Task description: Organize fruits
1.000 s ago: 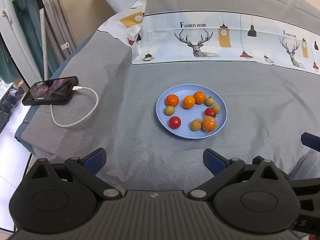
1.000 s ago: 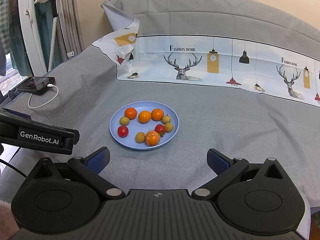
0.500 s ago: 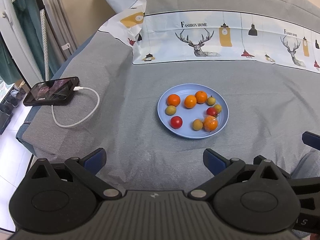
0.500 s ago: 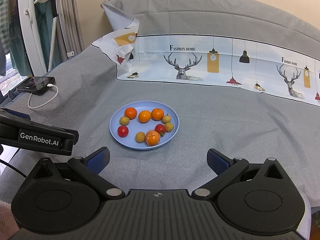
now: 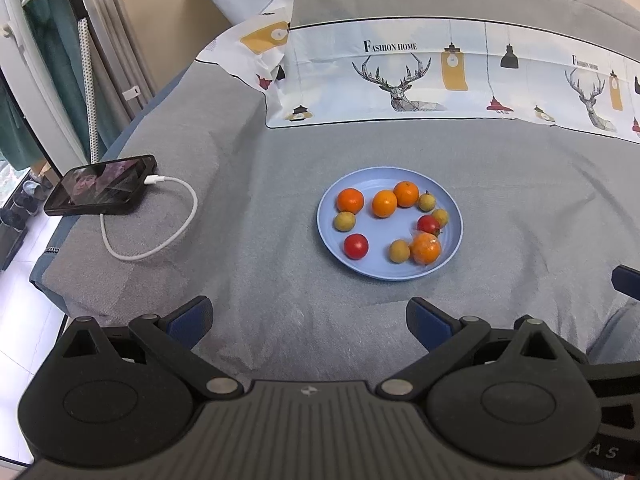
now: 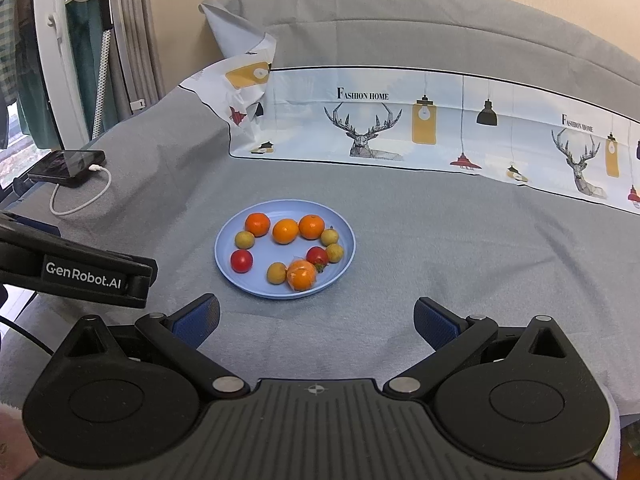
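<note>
Grey fabric covers the bed (image 5: 520, 184), which fills both views, with a white printed cloth (image 5: 440, 76) bearing deer and lamps along its far side and a beige wall behind; at the far left hang curtains and clothes. On the bed's left edge lies a black phone (image 5: 100, 185) with a white charging cable (image 5: 160, 240) looped beside it. Near the middle sits a blue plate (image 5: 368, 268) holding four orange fruits, one of them wrapped in clear film at the near right, two red tomatoes and four small yellow-green fruits, strung in a loose ring. Against the frames from a second ago, the plate has drifted a touch rightward in the left view; the right view is unchanged. The left claw (image 5: 308, 316) is spread wide and holds nothing, hovering near of the plate, tilted down at the bed. The right claw (image 6: 316, 316) is likewise wide and unloaded, aimed at the plate from its near side.
</note>
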A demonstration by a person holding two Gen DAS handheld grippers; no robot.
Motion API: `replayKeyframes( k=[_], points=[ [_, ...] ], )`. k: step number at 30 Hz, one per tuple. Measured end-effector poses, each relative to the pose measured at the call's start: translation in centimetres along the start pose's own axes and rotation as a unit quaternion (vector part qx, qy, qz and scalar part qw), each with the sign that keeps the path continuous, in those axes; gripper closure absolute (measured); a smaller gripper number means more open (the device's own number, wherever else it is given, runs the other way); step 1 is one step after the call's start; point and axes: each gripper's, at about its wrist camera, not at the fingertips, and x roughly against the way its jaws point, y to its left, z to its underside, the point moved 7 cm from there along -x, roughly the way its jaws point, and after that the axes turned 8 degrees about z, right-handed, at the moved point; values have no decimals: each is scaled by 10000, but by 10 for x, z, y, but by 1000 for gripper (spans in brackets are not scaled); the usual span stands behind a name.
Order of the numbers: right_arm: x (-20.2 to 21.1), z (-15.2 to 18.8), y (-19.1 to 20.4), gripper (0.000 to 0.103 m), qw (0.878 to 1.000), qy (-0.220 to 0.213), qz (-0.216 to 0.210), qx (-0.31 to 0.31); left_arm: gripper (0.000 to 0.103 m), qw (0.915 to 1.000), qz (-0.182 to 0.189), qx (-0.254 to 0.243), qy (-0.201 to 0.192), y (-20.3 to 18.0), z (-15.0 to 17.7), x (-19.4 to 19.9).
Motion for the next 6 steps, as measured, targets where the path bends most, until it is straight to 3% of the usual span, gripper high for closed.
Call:
replayKeyframes(
  k=[6],
  points=[
    [-1, -3, -3, 1, 10000, -38, 35, -31, 0, 9999, -68, 26, -123, 0, -7, 3]
  ],
)
